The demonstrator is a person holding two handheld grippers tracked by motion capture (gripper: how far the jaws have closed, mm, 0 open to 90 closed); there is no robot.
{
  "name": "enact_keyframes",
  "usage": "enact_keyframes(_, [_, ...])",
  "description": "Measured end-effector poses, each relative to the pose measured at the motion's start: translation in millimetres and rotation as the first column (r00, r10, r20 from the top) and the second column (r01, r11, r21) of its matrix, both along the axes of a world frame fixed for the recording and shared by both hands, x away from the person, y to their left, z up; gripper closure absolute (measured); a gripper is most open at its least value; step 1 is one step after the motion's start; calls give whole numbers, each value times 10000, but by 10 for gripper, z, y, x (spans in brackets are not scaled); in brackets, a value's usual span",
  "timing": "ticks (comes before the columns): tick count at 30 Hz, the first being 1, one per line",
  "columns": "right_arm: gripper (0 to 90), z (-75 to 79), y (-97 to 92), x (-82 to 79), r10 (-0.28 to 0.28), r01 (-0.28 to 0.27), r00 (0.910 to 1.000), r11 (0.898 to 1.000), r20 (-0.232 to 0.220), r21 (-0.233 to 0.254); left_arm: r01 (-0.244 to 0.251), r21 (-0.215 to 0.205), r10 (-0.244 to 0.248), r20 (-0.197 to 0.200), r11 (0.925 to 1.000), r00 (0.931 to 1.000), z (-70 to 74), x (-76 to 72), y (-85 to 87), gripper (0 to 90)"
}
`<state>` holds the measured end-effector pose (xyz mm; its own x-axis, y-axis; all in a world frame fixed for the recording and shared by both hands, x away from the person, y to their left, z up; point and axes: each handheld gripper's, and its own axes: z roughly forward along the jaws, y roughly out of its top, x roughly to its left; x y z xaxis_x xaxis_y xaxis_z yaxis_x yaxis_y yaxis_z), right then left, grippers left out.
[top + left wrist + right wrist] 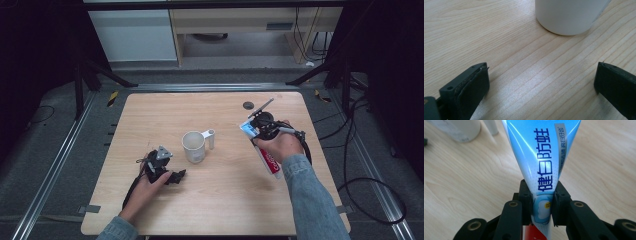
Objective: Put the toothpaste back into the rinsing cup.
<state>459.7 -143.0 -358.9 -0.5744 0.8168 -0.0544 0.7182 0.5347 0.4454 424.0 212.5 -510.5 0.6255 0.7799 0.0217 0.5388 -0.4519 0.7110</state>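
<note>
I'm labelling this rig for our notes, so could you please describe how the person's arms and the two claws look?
Both forearms wear blue denim sleeves. The left claw is black, topped by a grey three-cornered plate, with a black cable trailing back; its jaws carry flat dark pads. The right claw is black too, its linkage arms showing brass-coloured screw holes, and a black cable loops beside it.

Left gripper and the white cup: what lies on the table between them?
Nothing: the left gripper view shows bare wood between the open left gripper and the white cup.
</note>
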Motion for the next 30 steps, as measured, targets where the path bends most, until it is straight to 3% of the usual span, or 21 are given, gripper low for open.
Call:
enact_keyframes(1, [734, 27, -26, -14, -50, 40, 9994, 9995, 350, 304, -6, 2, 6, 4, 10000, 10000, 0, 1, -1, 0])
enact_keyframes(3, [734, 33, -28, -20, -118, 102, 9990, 9992, 427, 395, -9, 3, 9, 2, 10000, 10000, 0, 1, -1, 0])
enact_keyframes(7, [733, 48, -44, -39, -185, 94, 9945, 9961, 1033, 874, -17, 4, 17, 2, 10000, 10000, 0, 1, -2, 0])
enact_keyframes(17, [733, 57, -38, -34, -438, 215, 9859, 9903, 1617, 1372, -29, -28, 29, 0, 10000, 10000, -1, 7, -8, 0])
enact_keyframes(25, [733, 36, -18, -25, -772, 263, 9682, 9774, 2380, 2099, -60, -6, 60, 3, 10000, 10000, 0, 8, -11, 0])
enact_keyframes(30, [732, 25, -9, -27, -922, 321, 9624, 9726, 2556, 2303, -79, -51, 79, -16, 10000, 10000, -2, 10, -16, 0])
